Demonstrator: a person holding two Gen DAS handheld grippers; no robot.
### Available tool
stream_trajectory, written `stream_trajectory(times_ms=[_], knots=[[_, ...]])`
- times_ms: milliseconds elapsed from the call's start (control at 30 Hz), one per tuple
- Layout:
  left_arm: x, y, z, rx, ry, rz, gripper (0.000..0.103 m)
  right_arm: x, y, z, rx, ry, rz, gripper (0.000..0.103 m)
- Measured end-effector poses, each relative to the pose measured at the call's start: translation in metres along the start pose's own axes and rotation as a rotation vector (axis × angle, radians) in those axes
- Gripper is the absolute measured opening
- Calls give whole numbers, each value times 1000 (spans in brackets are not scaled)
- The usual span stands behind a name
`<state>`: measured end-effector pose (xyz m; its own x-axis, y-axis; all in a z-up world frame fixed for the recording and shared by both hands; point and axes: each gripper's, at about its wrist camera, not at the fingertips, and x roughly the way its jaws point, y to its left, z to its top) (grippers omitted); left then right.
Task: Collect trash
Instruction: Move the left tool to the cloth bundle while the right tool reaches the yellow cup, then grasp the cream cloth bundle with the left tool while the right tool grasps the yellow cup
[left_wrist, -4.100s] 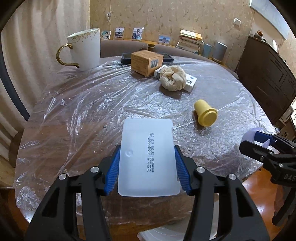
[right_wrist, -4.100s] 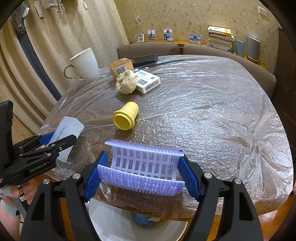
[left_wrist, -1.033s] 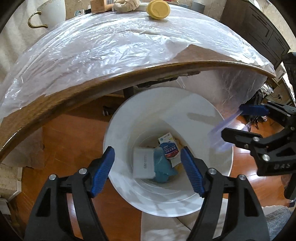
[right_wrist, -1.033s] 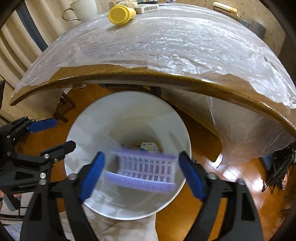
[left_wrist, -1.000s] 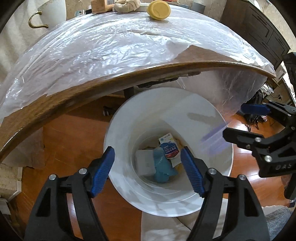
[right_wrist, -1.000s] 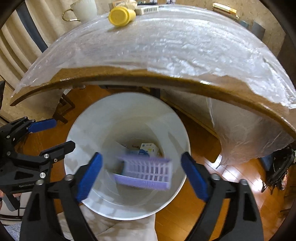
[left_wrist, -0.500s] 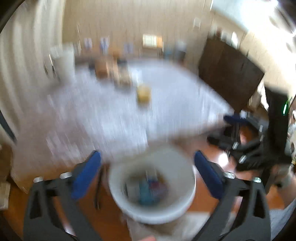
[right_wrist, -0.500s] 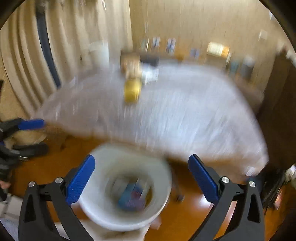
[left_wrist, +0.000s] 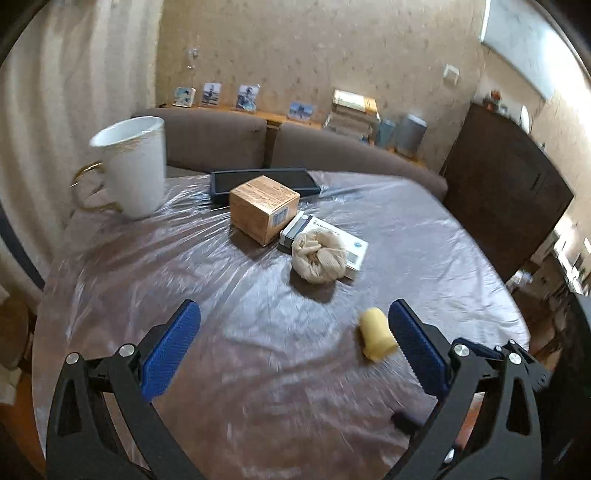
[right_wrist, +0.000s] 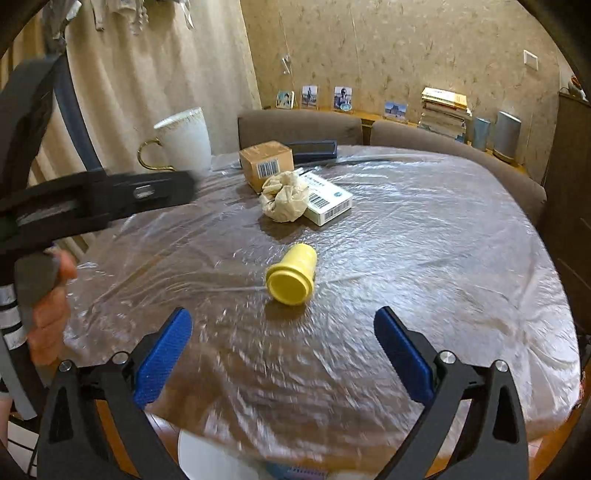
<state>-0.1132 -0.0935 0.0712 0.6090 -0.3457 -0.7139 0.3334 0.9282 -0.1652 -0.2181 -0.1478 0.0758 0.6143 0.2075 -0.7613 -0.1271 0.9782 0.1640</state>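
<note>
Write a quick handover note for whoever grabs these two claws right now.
Left claw: open, empty, over the table.
Right claw: open, empty, at the near edge.
On the table: yellow cup on its side nearest, crumpled paper against the white box, brown box behind. Mug and tablet at the back are probably not trash.
Bin sits below the near edge.
Left: cup, paper, boxes.

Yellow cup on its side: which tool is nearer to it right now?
Probably right. The right tool faces the yellow cup head-on, jaws open. The left tool has it beside its right-hand finger, aimed more toward the crumpled paper.
</note>
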Motion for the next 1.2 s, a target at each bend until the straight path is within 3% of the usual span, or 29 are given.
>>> stream_trajectory(times_ms=[233, 333, 567, 633, 700, 833, 933, 1200], knots=[[58, -7, 14, 84, 82, -9, 102, 30, -6, 5, 35, 42, 7, 79], [73, -11, 19, 107, 98, -16, 97, 32, -5, 6, 34, 48, 11, 75], [92, -9, 26, 105, 134, -38, 75, 39, -10, 12, 65, 60, 31, 71], [94, -9, 27, 115, 140, -40, 75, 41, -11, 13, 64, 61, 29, 69], [96, -10, 28, 124, 143, -47, 63, 43, -12, 15, 69, 60, 30, 65], [100, -13, 28, 139, 160, -39, 51, 44, -15, 16, 84, 59, 24, 47], [97, -15, 26, 157, 154, -41, 50, 47, -16, 17, 70, 54, 16, 37], [87, -14, 26, 158, 130, -28, 50, 42, -21, 12, 85, 46, 48, 37]])
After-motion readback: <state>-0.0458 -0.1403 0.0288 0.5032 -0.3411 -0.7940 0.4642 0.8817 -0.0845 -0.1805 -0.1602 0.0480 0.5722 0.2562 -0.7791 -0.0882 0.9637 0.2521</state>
